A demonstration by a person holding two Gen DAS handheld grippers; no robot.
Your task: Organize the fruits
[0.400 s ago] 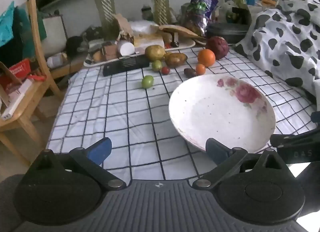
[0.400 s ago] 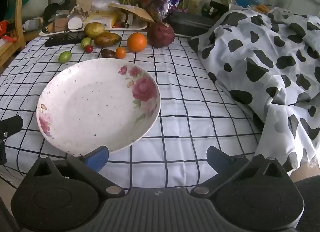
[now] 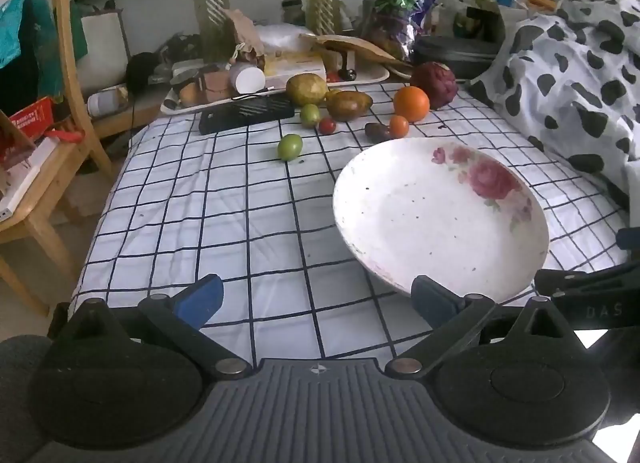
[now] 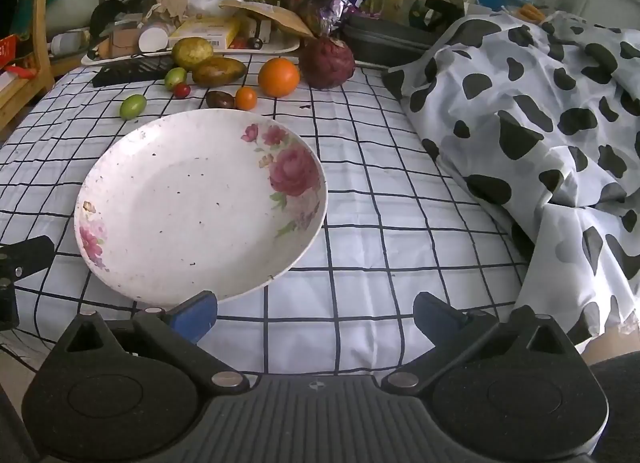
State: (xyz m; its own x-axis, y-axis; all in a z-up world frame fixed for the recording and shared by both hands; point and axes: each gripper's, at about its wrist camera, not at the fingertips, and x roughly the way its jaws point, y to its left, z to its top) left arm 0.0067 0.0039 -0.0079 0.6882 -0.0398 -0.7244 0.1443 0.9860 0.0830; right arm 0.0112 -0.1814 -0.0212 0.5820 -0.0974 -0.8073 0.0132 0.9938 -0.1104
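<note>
A white plate with pink roses (image 3: 424,219) lies empty on the checked cloth; it also shows in the right wrist view (image 4: 192,203). Beyond it lie several fruits: an orange (image 3: 411,103), a small orange fruit (image 3: 399,125), a dark plum (image 3: 376,131), a cherry tomato (image 3: 327,125), two green fruits (image 3: 290,147) (image 3: 310,114), a brown mango (image 3: 349,105), a yellow-green round fruit (image 3: 306,88) and a dark red one (image 3: 434,85). My left gripper (image 3: 316,299) is open at the plate's near left. My right gripper (image 4: 316,313) is open at its near right. Both are empty.
A cluttered tray (image 3: 276,71) and a black rack (image 3: 246,117) sit behind the fruits, with plant vases further back. A cow-print cover (image 4: 540,135) is heaped on the right. A wooden chair (image 3: 44,159) stands left of the table edge.
Both views have shifted only slightly; the plate and the fruits have not moved. Both grippers stay open.
</note>
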